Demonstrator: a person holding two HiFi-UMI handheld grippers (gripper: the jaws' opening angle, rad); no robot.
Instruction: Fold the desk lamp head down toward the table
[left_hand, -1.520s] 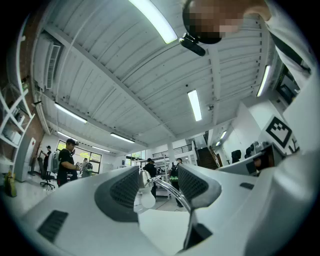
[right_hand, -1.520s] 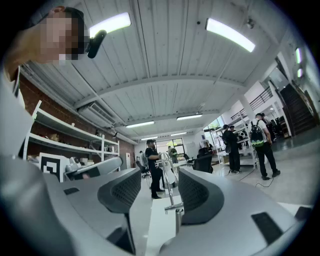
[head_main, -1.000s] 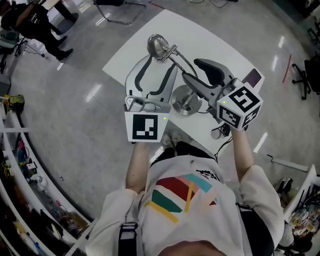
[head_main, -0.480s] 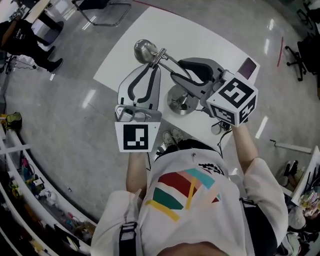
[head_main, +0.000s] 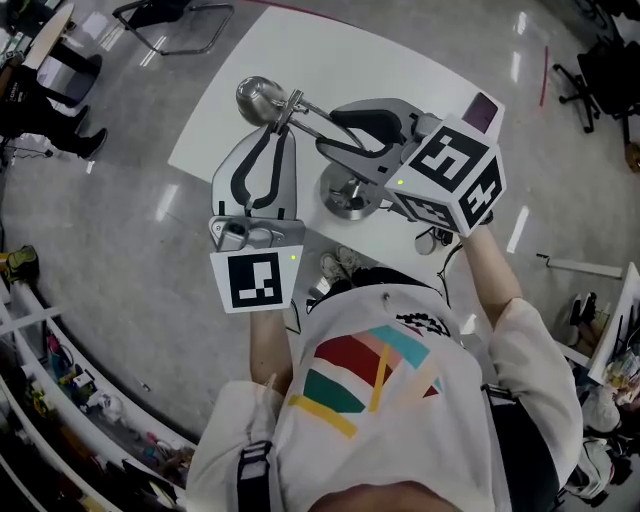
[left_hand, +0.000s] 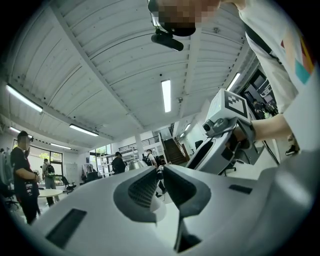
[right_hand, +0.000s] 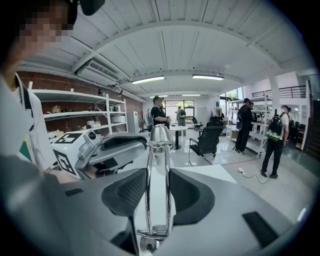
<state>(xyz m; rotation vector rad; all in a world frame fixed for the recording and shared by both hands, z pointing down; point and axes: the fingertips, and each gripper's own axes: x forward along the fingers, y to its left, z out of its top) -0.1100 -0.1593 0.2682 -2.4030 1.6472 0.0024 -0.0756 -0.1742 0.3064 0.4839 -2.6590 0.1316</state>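
A chrome desk lamp stands on the white table (head_main: 400, 70), with its round base (head_main: 345, 195) near the front edge. Its dome head (head_main: 262, 100) (right_hand: 161, 134) is raised at the left. My right gripper (head_main: 325, 133) (right_hand: 157, 175) is shut on the lamp's twin chrome arm rods (right_hand: 149, 190), which run up between its pads. My left gripper (head_main: 275, 135) (left_hand: 161, 170) reaches in from the left. Its jaws stand almost together on the thin neck just under the head (left_hand: 134, 164).
A small dark phone-like slab (head_main: 480, 105) lies at the table's right corner. A cable (head_main: 440, 240) hangs off the front edge. A chair frame (head_main: 175, 25) and a person (head_main: 45, 90) are on the floor to the left; shelves line the lower left.
The left gripper's jaws went from wide open to nearly together beside the lamp head. The right gripper kept its hold on the arm rods. The whole scene drifted left in the head view.
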